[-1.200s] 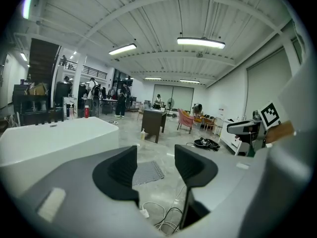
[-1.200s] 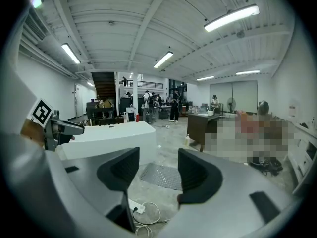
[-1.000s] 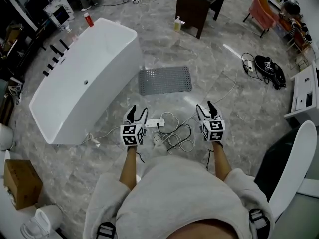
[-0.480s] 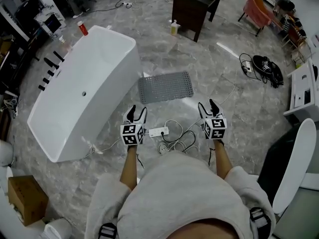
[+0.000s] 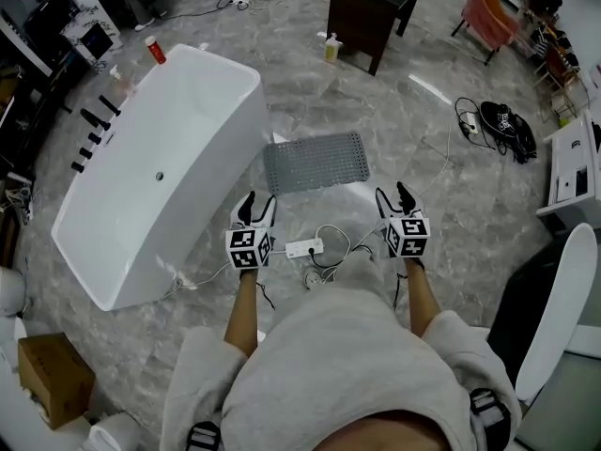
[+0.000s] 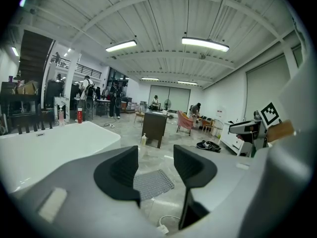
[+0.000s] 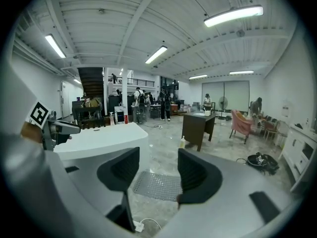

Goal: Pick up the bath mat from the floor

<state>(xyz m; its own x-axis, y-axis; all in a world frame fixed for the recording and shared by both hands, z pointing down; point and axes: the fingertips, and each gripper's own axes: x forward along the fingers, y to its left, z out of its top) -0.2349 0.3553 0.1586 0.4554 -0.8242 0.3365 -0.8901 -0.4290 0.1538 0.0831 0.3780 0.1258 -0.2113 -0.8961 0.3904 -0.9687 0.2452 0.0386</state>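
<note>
The bath mat (image 5: 315, 162) lies ahead of me, long axis crosswise, midway between my left claw (image 5: 254, 200) and right claw (image 5: 393, 194). Both are released and empty, and the left looks slightly nearer.

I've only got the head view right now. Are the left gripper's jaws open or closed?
Observer: Open. The left gripper view shows the left gripper with its jaws apart and nothing between them. The bath mat lies on the floor beyond the gap.
Operator: And the right one?
Observer: The right gripper is open and empty too, looking toward the bath mat.
Operator: Anyone close by?
Observer: People stand far back beyond the bathtub, none near the bath mat.
</note>
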